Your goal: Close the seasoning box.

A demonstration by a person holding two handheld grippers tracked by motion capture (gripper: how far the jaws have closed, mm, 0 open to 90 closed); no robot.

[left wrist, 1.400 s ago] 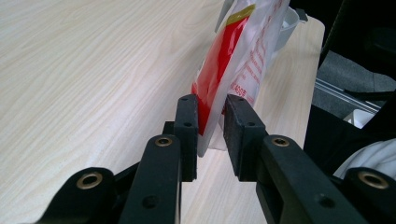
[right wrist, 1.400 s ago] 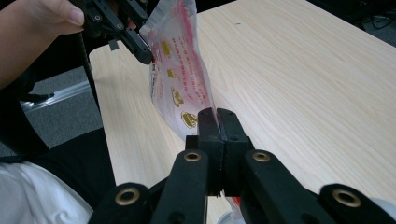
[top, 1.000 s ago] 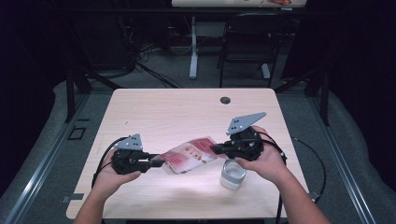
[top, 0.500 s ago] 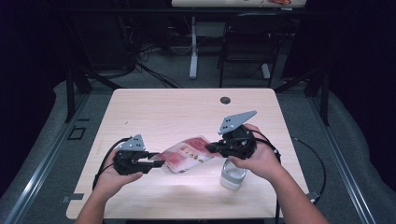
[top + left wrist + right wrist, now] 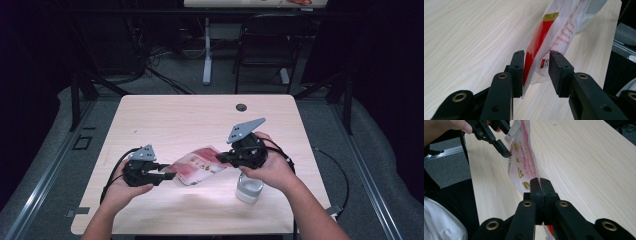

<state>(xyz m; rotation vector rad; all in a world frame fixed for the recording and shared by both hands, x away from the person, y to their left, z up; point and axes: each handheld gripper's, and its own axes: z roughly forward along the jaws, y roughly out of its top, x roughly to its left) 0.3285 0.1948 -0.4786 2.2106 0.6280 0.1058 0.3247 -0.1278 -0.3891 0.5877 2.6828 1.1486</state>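
Note:
A red and white printed plastic bag (image 5: 197, 166) hangs just above the wooden table (image 5: 200, 120), stretched between my two grippers. My right gripper (image 5: 223, 159) is shut on the bag's right edge; in the right gripper view the jaws (image 5: 541, 186) are pressed together on the film of the bag (image 5: 522, 160). At the bag's left end my left gripper (image 5: 169, 176) is open. Its two pads (image 5: 536, 72) stand apart on either side of the lower corner of the bag (image 5: 560, 30), and only the left pad seems to touch it.
A small white container (image 5: 249, 189) stands on the table under my right hand, close to the front edge. A dark round grommet (image 5: 241, 107) sits near the far edge. A chair and a table leg stand on the floor beyond.
My right gripper has shifted a little left with the bag edge in it. The left gripper has edged slightly right toward the bag.

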